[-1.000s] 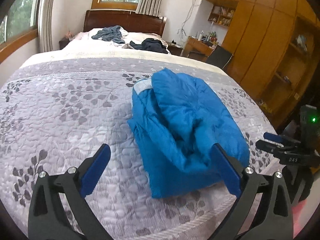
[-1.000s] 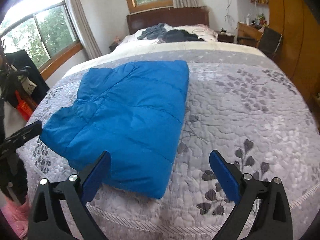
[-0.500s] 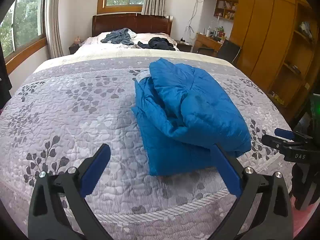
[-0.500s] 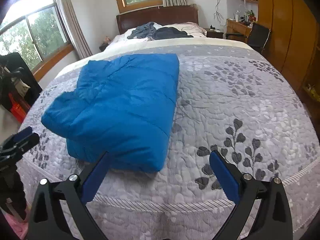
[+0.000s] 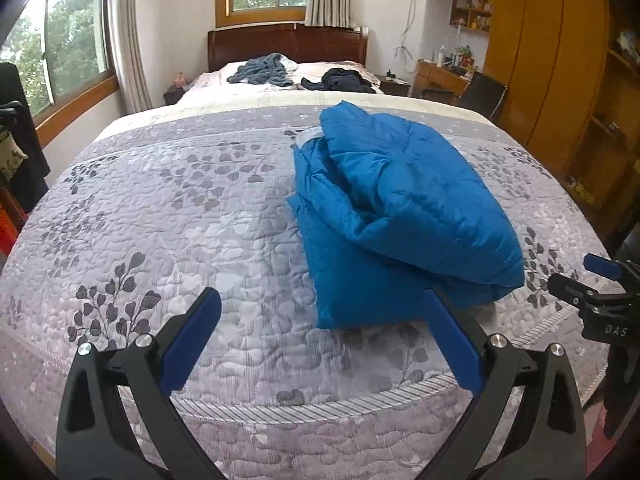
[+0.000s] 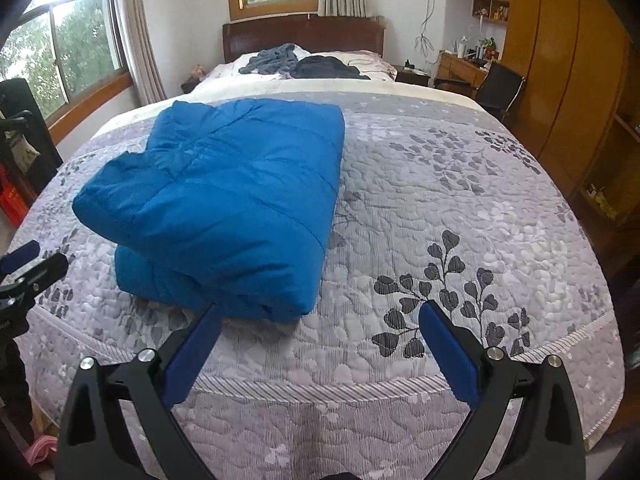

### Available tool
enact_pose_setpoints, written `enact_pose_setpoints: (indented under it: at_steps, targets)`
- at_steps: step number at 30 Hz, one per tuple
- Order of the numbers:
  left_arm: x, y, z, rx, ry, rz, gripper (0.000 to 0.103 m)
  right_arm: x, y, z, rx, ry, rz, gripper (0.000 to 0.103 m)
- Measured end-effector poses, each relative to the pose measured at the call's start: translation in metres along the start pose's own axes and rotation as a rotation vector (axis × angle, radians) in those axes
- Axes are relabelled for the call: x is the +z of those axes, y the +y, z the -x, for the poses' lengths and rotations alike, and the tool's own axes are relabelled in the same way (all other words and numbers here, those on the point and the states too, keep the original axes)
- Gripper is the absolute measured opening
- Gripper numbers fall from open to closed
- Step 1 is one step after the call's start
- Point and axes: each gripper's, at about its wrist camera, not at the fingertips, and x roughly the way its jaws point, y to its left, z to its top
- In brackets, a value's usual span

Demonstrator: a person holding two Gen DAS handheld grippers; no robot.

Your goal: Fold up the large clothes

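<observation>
A blue puffy jacket [image 5: 400, 216] lies folded into a thick bundle on the grey leaf-patterned bedspread [image 5: 180, 216]. In the right wrist view the same jacket [image 6: 228, 204] sits left of centre. My left gripper [image 5: 320, 304] hangs open near the bed's foot edge, clear of the jacket, with nothing between its blue pads. The right gripper [image 6: 320, 316] is open too, just short of the jacket's near edge. Each gripper shows in the other's view: the right gripper [image 5: 592, 280] at the far right, the left gripper [image 6: 28, 264] at the far left.
Dark clothes [image 5: 340, 80] and a grey-blue garment [image 6: 276, 58] lie by the pillows near the wooden headboard [image 5: 288, 46]. A desk and black chair [image 5: 484, 92] stand right of the bed, with wooden wardrobes [image 6: 560, 64] along the right wall. Windows [image 5: 64, 52] line the left wall.
Both grippers have drawn back from the jacket toward the foot of the bed and risen. The jacket stays folded in place. Both grippers remain open.
</observation>
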Motion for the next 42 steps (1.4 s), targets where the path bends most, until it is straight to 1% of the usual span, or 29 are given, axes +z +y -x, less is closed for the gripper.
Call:
enact_pose_setpoints:
  at_steps: [8, 12, 22, 42]
  targets:
    - [-0.0031, 0.0009, 0.0016, 0.027, -0.005, 0.014, 0.1, -0.0021, 0.0079, 0.0003, -0.016, 0.001, 0.026, 0.099]
    - [-0.0044, 0.0004, -0.0003, 0.033, 0.005, 0.013, 0.1, -0.0015, 0.0079, -0.0014, -0.02, 0.008, 0.026, 0.099]
    - [-0.0066, -0.0009, -0.0061, 0.035, 0.027, 0.012, 0.1, -0.0018, 0.0055, -0.0054, -0.022, 0.023, 0.017, 0.099]
    - [-0.0084, -0.0007, -0.0079, 0.036, 0.034, 0.009, 0.1, -0.0023, 0.003, -0.0091, -0.025, 0.031, 0.012, 0.099]
